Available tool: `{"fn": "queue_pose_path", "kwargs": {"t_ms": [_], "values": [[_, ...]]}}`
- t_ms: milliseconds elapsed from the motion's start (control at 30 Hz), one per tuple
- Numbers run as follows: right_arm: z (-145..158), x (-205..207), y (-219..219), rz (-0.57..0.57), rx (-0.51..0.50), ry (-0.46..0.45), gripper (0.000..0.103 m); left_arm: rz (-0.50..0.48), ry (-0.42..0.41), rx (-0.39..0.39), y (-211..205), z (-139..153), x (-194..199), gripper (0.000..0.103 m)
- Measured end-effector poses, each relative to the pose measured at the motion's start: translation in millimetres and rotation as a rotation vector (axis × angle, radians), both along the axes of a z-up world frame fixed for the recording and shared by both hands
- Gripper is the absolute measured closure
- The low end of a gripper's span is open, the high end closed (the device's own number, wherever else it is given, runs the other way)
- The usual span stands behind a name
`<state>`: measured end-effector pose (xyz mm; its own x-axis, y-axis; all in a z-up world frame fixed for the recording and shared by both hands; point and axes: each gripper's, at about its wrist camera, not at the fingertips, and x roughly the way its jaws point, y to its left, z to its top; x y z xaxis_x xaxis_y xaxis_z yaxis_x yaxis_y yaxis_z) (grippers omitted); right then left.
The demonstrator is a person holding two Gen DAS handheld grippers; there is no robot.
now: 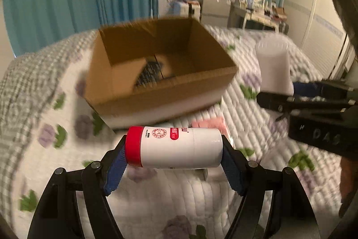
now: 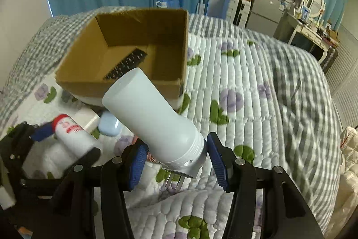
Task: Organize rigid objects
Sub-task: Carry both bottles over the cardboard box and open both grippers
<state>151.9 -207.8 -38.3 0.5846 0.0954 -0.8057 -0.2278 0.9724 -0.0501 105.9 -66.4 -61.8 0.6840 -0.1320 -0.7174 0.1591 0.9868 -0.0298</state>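
Observation:
My left gripper (image 1: 173,157) is shut on a white bottle with a red cap (image 1: 173,147), held sideways above the bed, just short of an open cardboard box (image 1: 170,95). A black remote (image 1: 148,73) lies inside the box. My right gripper (image 2: 176,159) is shut on a white plug-in night light (image 2: 152,120) with metal prongs, its dome tilted toward the box (image 2: 125,82). The right gripper shows in the left wrist view (image 1: 288,95), and the left gripper with the bottle (image 2: 73,133) shows at the lower left of the right wrist view.
The box sits on a quilted floral bedspread (image 2: 246,104). A pale blue case (image 2: 109,124) and a white box lie below the cardboard box; something pink (image 1: 210,123) lies behind the bottle. Curtains, a TV and a dresser stand at the back.

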Motion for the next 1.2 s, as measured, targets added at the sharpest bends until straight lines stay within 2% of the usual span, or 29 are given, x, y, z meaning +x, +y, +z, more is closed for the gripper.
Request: {"fn": "queue_pose_path", "kwargs": {"t_ms": [133, 267, 333, 400, 500, 700, 833, 1000, 1200], "values": [[29.8, 7.2, 11.9, 0.025, -0.004, -0.049, 0.051, 0.007, -0.061, -0.025, 18.3, 40.5, 16.8, 0.026], [56.9, 24.3, 25.1, 0.054, 0.01, -0.083, 0.051, 0.045, -0.107, 0.032, 25.9, 57.0, 46.2, 0.026], [66.2, 38.3, 32.7, 0.061, 0.01, -0.094, 0.051, 0.063, -0.115, 0.036, 32.0, 60.3, 62.9, 0.026], [71.6, 53.1, 39.7, 0.064, 0.007, -0.101, 0.051, 0.069, -0.107, 0.019, 37.1, 59.9, 83.7, 0.026], [73.0, 73.6, 47.4, 0.063, 0.006, -0.1, 0.051, 0.094, -0.075, 0.035, 40.0, 48.0, 120.1, 0.026], [58.1, 114.9, 52.3, 0.056, 0.009, -0.071, 0.051, 0.063, -0.033, 0.045, 34.5, 22.7, 160.5, 0.026], [45.2, 132.3, 51.3, 0.053, 0.018, -0.059, 0.051, 0.056, -0.014, 0.041, 32.3, 12.5, 171.8, 0.026], [40.1, 139.1, 49.1, 0.064, 0.05, -0.049, 0.051, 0.047, -0.003, -0.017, 38.6, 6.7, 174.5, 0.024], [50.2, 139.5, 50.6, 0.059, 0.039, -0.054, 0.051, 0.071, -0.01, -0.042, 48.5, 20.6, 164.5, 0.024]]}}
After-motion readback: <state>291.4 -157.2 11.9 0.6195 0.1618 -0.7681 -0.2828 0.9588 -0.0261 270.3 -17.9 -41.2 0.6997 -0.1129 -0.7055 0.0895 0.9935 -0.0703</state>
